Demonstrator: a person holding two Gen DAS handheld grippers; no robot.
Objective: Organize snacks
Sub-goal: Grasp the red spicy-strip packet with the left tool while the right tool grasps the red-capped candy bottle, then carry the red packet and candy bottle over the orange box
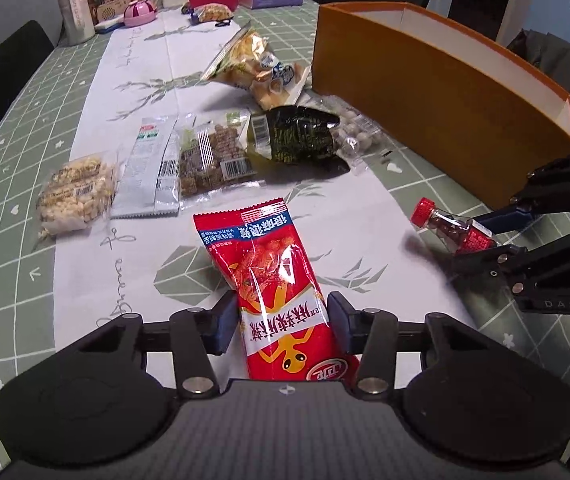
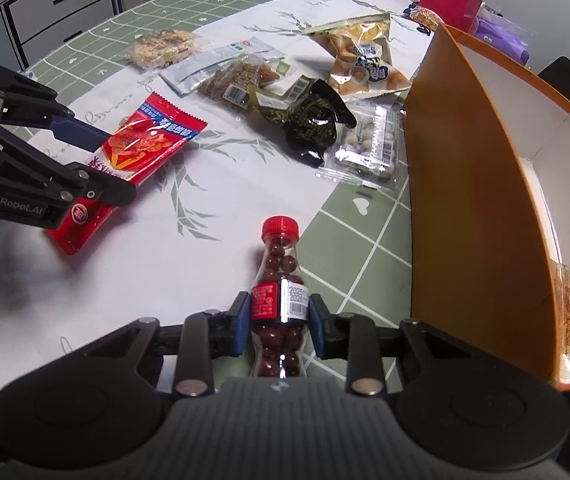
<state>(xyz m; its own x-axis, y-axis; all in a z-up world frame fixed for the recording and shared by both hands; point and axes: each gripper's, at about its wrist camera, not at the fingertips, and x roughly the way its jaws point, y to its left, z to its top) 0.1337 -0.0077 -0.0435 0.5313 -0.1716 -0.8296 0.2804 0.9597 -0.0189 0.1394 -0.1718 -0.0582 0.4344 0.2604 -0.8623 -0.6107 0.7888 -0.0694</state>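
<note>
Two grabs in progress. Left tongs are narrowed onto the red snack packet, pads against both edges near its lower half; the packet lies flat on the white runner of the tabletop. Right tongs are clamped on the label band of the small bottle of choc balls, red cap pointing away, sitting at the runner/green-cloth edge just beside the orange box.

Further out: nut packet, silver sachet, clear granola pack, black-green packet, clear pack of white balls and biscuit bag lie loose in a row behind. One item is already inside the box by its near wall.

Risks, judged:
- Packet is soft and air-filled, so an edge pinch may buckle it or slip on lift.
- Bottle is smooth and round; the grip sits below the neck, so it could rotate or tip cap-down.
- Both tongs are near each other and the box wall is tall, so a clash or a clipped rim is possible.

Hard to see: packet's lower end is hidden under the left tongs' body, bottle base likewise. Most of the box floor is out of view. Item in the box unreadable. No hands are visible.
</note>
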